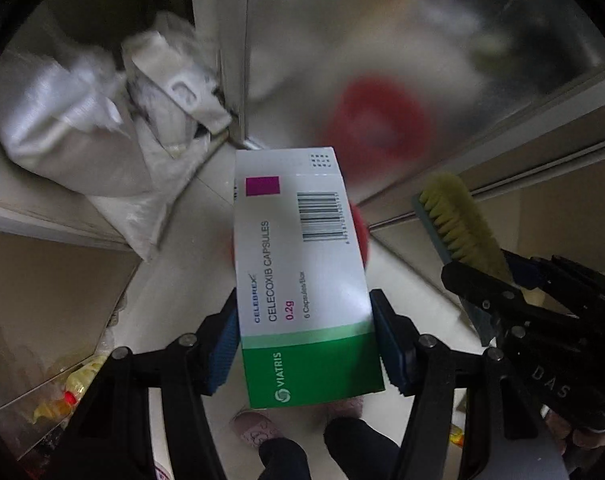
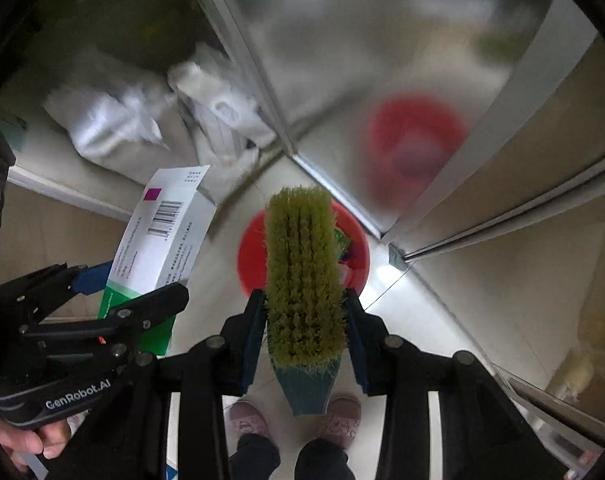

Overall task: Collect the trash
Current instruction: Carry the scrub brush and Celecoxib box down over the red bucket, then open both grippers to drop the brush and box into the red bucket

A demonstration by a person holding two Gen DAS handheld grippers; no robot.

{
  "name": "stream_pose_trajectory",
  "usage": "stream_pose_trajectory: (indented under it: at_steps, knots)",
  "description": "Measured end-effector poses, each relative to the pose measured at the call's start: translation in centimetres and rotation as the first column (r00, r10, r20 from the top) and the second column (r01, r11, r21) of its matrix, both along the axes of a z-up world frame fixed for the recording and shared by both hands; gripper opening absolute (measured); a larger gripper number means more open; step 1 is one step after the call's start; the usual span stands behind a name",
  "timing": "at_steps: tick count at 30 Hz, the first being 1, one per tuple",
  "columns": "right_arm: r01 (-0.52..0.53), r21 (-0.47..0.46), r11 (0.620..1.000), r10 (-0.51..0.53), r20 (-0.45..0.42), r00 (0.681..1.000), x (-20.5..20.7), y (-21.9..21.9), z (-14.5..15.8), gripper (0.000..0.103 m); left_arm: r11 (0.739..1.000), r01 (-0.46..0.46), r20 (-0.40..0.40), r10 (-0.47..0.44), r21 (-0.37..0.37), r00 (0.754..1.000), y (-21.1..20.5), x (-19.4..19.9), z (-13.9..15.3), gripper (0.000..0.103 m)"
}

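We have the left hand-held gripper (image 1: 306,344) clamped on the medicine box (image 1: 302,272), right hand-held gripper (image 2: 306,336) clamped on the scrub brush (image 2: 302,276), both above what looks like a red bin (image 2: 250,256). Risk: bin mostly hidden, a drop could miss.

A pale glossy tiled floor (image 2: 402,320) carries a red basin (image 2: 250,256) near its middle, close to the frosted door's bottom rail. White sacks (image 1: 74,120) (crumpled, blurred) sit by the left wall. Two pink slippers (image 2: 246,420) stand on the near edge.
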State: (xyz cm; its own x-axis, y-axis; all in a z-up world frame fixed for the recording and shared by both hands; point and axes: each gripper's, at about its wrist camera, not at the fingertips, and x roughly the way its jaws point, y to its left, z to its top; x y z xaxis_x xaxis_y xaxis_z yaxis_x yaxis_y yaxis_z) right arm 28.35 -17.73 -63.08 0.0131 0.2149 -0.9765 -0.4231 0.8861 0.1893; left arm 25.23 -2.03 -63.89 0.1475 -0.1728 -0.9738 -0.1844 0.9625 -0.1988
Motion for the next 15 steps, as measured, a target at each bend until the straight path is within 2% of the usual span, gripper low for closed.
stream_pose_trajectory:
  at_steps: [7, 10, 15]
  knots:
    - [-0.047, -0.018, 0.999, 0.047, -0.012, 0.999, 0.5, 1.8, -10.5, 0.035, 0.999, 0.029, -0.015, -0.029, 0.020, 0.999, -0.3, 1.2, -10.8, 0.058]
    - [-0.055, -0.025, 0.998, 0.054, -0.025, 0.998, 0.7, 1.9, -14.0, 0.035, 0.999, 0.034, -0.022, -0.034, 0.019, 0.999, -0.4, 1.5, -14.0, 0.058]
    - [-0.085, -0.044, 0.995, 0.085, -0.018, 0.996, 0.8, 2.0, -17.3, 0.036, 0.997, 0.059, -0.027, -0.058, 0.053, 0.998, -0.5, 2.2, -17.2, 0.058]
